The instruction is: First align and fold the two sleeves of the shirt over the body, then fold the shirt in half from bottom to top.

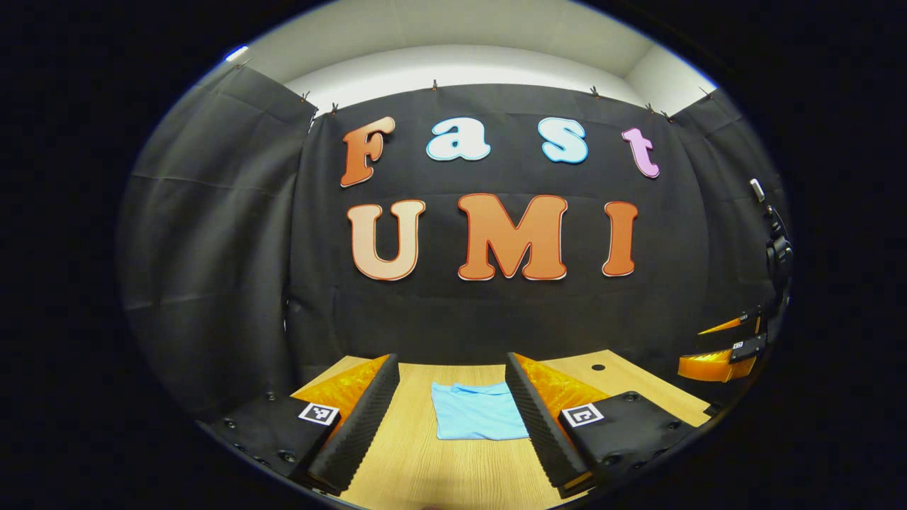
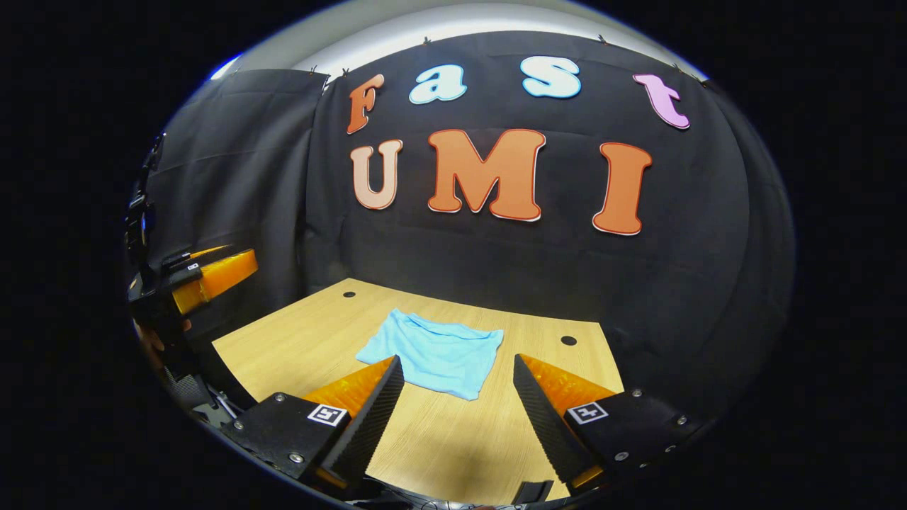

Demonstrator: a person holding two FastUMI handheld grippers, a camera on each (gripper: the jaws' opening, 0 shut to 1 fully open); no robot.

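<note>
Lying low center in both views, the shirt (image 1: 476, 411) sits flat on the wooden table (image 1: 425, 460) as a compact rectangle, which reads as sleeves in and the bottom-to-top fold likely done. Left gripper (image 1: 453, 418) hangs back above the near table edge, fingers spread wide, holding nothing; right gripper (image 2: 459, 418) likewise spread and empty, shirt (image 2: 434, 352) just beyond its tips. Pulled-back poses suggest clearing off the cloth. Right gripper view catches the other gripper at the left edge, partly cut off. Fold layers, sleeves and collar side are hard to make out; the shirt's right edge hides behind a finger in the left gripper view.
</note>
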